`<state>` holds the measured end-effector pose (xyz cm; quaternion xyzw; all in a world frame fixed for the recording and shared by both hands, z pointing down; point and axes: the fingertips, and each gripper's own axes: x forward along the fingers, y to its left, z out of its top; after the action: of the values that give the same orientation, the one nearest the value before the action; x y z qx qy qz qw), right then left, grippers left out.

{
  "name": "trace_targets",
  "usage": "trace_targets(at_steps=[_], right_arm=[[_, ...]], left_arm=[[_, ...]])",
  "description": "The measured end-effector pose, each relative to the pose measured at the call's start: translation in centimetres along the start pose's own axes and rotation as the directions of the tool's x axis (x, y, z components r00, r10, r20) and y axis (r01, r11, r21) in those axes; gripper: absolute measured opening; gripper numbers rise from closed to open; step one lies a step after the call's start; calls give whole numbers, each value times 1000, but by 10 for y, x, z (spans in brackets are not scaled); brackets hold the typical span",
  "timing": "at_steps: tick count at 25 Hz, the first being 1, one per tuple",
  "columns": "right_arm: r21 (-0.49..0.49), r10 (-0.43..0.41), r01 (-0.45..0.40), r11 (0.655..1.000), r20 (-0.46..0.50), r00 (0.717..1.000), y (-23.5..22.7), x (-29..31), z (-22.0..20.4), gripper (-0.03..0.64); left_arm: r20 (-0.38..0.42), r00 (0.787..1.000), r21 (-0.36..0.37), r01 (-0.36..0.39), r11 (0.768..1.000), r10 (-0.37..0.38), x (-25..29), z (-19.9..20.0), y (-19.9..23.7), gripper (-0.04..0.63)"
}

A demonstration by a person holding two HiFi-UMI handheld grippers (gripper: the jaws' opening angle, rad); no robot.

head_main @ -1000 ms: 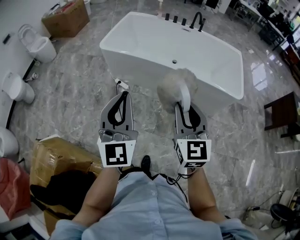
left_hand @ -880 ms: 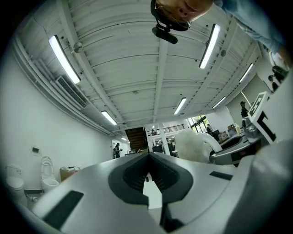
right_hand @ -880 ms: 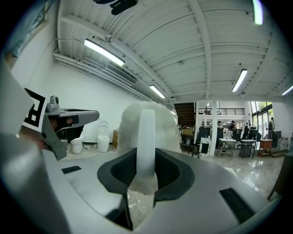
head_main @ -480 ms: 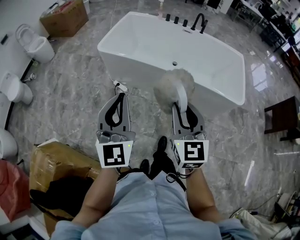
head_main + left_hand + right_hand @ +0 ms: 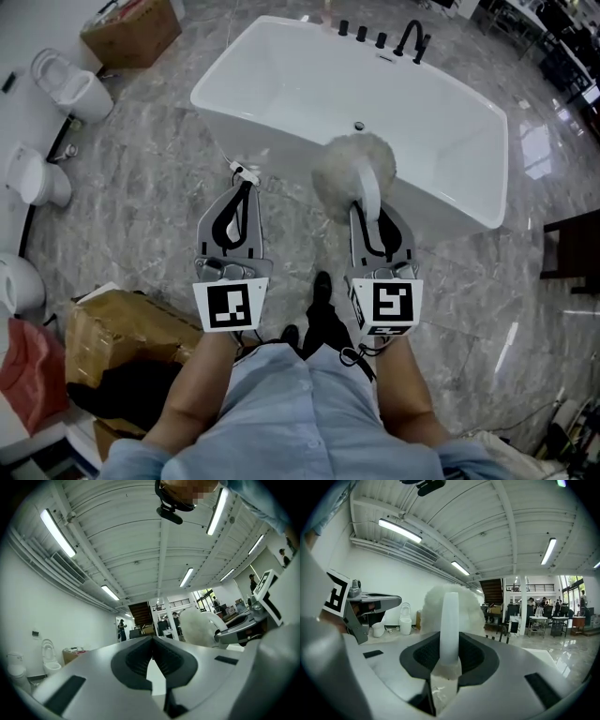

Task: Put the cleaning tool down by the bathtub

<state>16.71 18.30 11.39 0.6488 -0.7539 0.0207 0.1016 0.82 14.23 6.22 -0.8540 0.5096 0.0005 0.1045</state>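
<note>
The cleaning tool [image 5: 354,165], a fluffy white duster head on a pale plastic handle, is held out in front of the person, and in the head view its head lies over the near wall of the bathtub [image 5: 272,141]; whether it touches the tub cannot be told. The right gripper [image 5: 373,214] has the handle clamped between its dark pads, and in the right gripper view the handle [image 5: 450,620] stands upright between the jaws, which are parted only as wide as the handle, with the fluffy head rising behind it. The left gripper [image 5: 247,187] is level with it on the other side, well apart from the tool, its jaws closed tip to tip with nothing between them. Both grippers point towards the white freestanding tub, which has a black faucet [image 5: 412,39] on its far rim. The floor [image 5: 141,187] is grey marble. White toilets [image 5: 70,86] stand along the left wall, a cardboard box [image 5: 131,33] sits beyond them, and a second cardboard carton [image 5: 122,323] lies by the person's left side. A dark side table [image 5: 572,248] is at the right edge.
</note>
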Motion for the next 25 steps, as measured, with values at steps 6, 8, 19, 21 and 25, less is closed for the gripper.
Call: trace_targets(at_steps=[6,8,19,21,25], right_arm=[[25,44,-44,999,-1,999,-43,55,2,106],[28,57,-58,998,8,998,-58,70,7,106],[6,133,-133,991,77,988,-103,127,40,106],[-6,147,-147,989,93,985,-105,135,47,106],[-23,174,-172,985,108,979,-102,150,55,106]], left_arm=[[-24,999,29,-31,999,32,66,-3,-4,15],[-23,999,40,-42,998,43,85,0,-7,15],[33,993,71,-111,991,109,153,29,-10,15],[49,990,74,-133,988,129,159,33,-6,15],[60,985,83,-165,983,160,164,34,5,15]])
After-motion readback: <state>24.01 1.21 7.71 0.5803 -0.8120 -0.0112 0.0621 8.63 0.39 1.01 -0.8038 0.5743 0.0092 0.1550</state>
